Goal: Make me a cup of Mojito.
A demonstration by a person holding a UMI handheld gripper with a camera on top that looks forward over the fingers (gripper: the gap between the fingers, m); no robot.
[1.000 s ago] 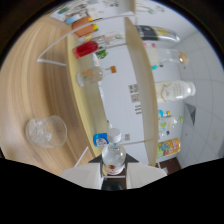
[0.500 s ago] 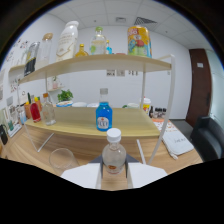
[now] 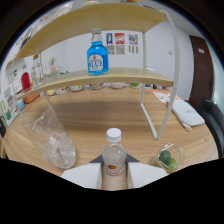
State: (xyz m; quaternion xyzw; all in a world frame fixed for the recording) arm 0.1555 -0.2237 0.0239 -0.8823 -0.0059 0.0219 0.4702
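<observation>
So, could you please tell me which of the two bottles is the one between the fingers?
The clear bottle with the white cap, held between the fingers. The blue bottle stands far beyond, on the wooden shelf.

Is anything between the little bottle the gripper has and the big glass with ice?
Nothing visible is. The gripper is shut on the small clear bottle, and the glass with ice stands just beside it on bare wooden table.
</observation>
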